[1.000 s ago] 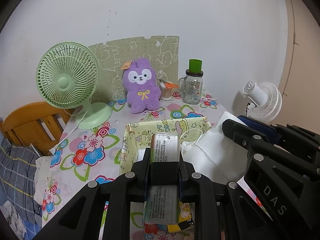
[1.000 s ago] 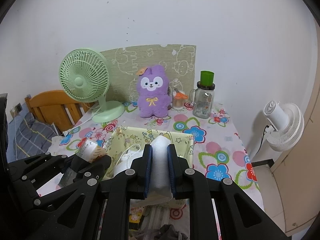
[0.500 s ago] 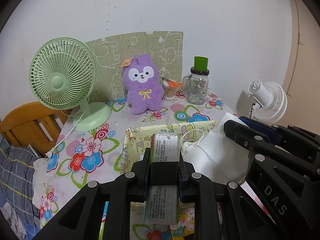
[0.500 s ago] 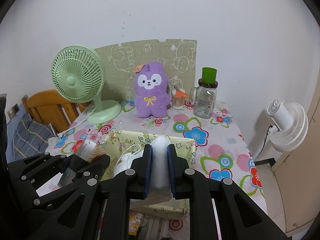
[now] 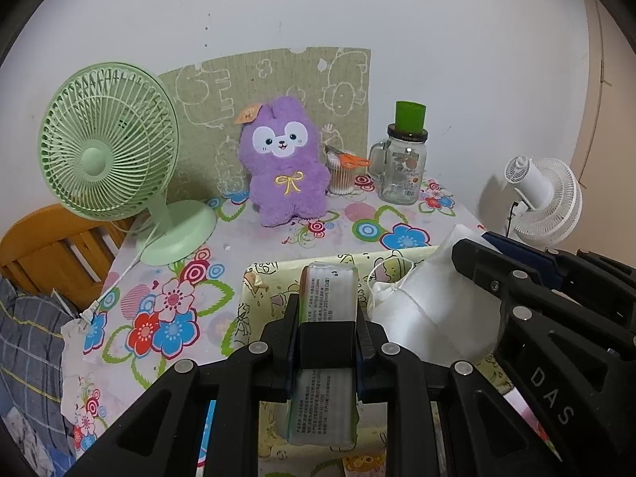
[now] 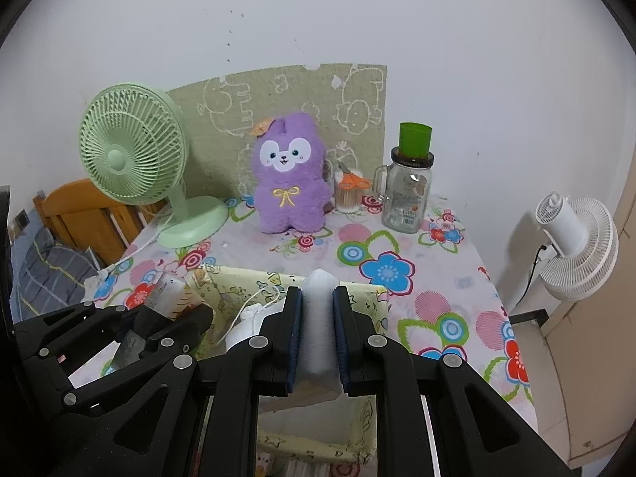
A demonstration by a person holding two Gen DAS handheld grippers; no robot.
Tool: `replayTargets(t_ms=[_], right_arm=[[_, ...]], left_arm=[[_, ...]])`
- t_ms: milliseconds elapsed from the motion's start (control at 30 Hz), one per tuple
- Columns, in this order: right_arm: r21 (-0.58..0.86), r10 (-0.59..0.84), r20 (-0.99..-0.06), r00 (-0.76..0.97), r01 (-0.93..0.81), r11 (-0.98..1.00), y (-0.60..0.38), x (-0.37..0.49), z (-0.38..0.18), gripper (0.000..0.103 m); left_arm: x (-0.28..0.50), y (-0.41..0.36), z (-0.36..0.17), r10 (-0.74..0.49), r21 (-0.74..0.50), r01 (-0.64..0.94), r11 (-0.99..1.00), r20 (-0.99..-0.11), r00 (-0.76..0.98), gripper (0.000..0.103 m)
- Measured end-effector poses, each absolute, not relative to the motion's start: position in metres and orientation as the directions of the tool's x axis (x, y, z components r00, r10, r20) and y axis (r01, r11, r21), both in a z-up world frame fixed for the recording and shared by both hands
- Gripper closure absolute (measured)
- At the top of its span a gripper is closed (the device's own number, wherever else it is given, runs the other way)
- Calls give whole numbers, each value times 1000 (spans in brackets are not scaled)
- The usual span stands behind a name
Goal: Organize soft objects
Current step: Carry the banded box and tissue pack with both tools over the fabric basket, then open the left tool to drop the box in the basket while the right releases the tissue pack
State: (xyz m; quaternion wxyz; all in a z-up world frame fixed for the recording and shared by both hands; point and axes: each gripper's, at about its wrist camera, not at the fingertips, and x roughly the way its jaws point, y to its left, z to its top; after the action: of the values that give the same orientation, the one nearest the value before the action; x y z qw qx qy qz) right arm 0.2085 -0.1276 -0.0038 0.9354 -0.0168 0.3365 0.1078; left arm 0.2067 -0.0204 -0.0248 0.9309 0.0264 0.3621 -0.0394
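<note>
- Left gripper is clamped on a tissue pack, a clear-wrapped packet with small print on it. Its long axis runs along the fingers, so one short end sticks out ahead toward the back wall and the other hangs out behind the pads.
- Right gripper is squeezed tight on a white soft bundle, some kind of padded fabric thing. It stands tall and narrow between the blue pads, with its rounded top poking out past the fingertips.
- Both held items are up over the yellow cartoon-print box, an open fabric bin at the near side of the table. Can't tell if either one is touching it.
- Inside the box, the only thing I can make out is something white with a thin white cord looping off it. The rest is hidden behind the grippers.
- Farther back on the floral tablecloth, a purple plush sits upright facing the cameras, leaning on a green patterned board that's propped against the wall.
- Just right of the plush there's a small clear cup of cotton swabs with orange scissors lying across the top.
- Next to that is a glass mug jar with a handle, with a green cup on its lid.
- Green desk fan stands at the back left of the table, and a white fan is off the table's right edge.
</note>
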Motion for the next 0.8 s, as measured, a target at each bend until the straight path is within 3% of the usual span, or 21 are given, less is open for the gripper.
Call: replayTargets(t_ms=[633,800], right_arm=[[42,175,-698,694,-204,978,-123,247,-40,84],[33,160,-711,685,-195,980,-122,253,-47,84]], left_arm=[[243,-13,-63,-38,11,69,998,-743,669,82],[248,-13,-71,-26,19,62,998,-762,647,75]])
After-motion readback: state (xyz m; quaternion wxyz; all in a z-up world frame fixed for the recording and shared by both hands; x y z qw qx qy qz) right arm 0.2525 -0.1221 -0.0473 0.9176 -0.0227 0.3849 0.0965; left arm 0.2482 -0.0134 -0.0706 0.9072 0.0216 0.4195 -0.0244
